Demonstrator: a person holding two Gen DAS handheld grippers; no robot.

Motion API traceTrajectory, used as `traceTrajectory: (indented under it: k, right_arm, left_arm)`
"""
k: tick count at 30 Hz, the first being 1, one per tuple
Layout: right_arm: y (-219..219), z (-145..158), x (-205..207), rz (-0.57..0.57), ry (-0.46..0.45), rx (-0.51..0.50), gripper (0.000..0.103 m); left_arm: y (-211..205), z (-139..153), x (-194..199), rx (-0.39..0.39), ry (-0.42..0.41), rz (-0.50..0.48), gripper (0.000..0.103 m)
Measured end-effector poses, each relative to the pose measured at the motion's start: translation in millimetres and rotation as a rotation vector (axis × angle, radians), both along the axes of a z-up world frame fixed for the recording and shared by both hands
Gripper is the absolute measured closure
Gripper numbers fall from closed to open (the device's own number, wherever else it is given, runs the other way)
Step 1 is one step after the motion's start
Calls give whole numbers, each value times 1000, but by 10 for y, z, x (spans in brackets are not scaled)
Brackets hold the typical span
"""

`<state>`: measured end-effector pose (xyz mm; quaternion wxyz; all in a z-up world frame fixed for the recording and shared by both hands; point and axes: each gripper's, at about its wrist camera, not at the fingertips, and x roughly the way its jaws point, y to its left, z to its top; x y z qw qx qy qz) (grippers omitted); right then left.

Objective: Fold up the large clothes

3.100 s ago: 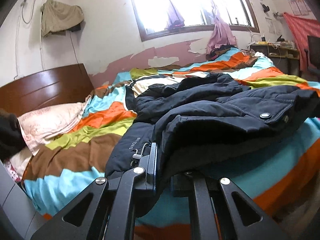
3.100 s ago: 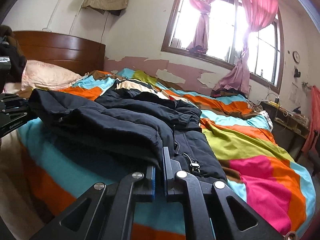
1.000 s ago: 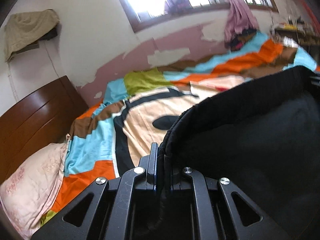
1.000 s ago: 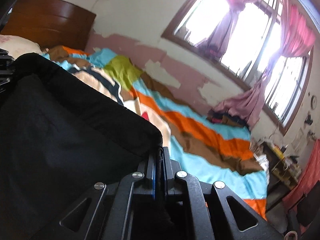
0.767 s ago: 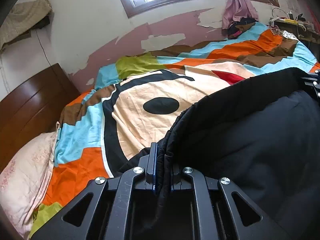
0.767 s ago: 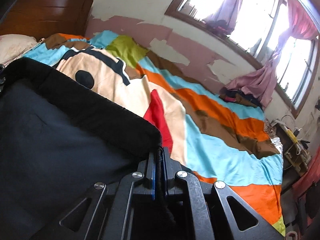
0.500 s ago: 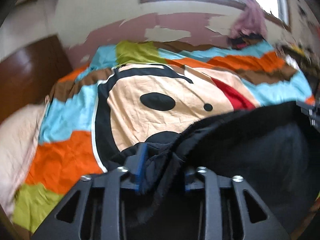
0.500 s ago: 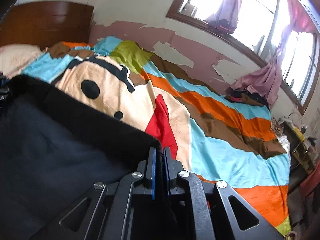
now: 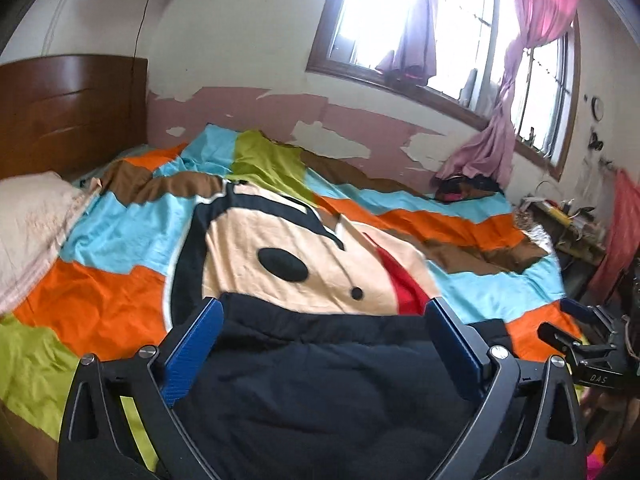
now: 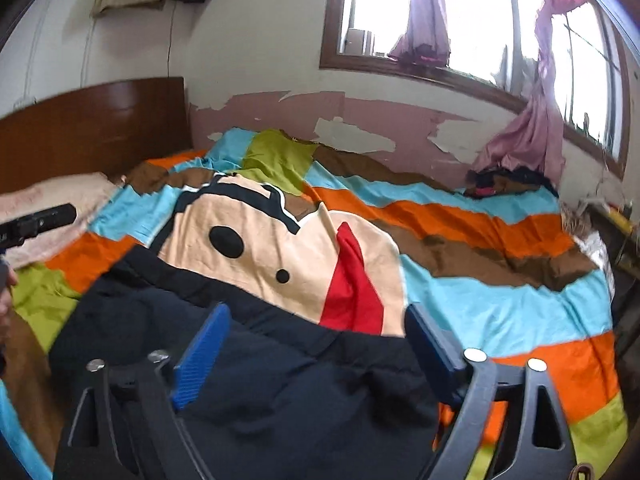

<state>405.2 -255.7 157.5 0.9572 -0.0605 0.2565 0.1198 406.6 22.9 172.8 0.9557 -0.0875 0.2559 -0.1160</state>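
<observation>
I've got the dark jacket [image 9: 320,380] lying on the near edge of the bed [image 9: 100,300], and with my left gripper [image 9: 324,344] and right gripper [image 10: 316,352] just spread wide and empty, I worry its puffy fold springs open or slides off.

Daylight floods in through the window [image 9: 432,28], panes blown out to white glare. Bedspread [image 9: 120,232] evenly bright, shadows soft. Strong fisheye bending, dark corners. Right wrist view slightly motion-blurred; black coat [image 10: 280,400] shows little detail.
</observation>
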Motion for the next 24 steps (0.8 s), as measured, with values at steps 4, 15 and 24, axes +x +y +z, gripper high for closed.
traceTrajectory:
  k: [4, 15, 24]
  right_arm:
    - [-42, -144, -219, 1, 24, 37, 0]
    - [-26, -1157, -278, -49, -53, 87, 0]
    - [-82, -1321, 494, -94, 29, 52, 0]
  left_arm:
    - [-166, -267, -182, 22, 44, -42, 4]
    - [-648, -1212, -125, 162, 1, -24, 4]
    - [-660, -1403, 410, 288, -22, 71, 4]
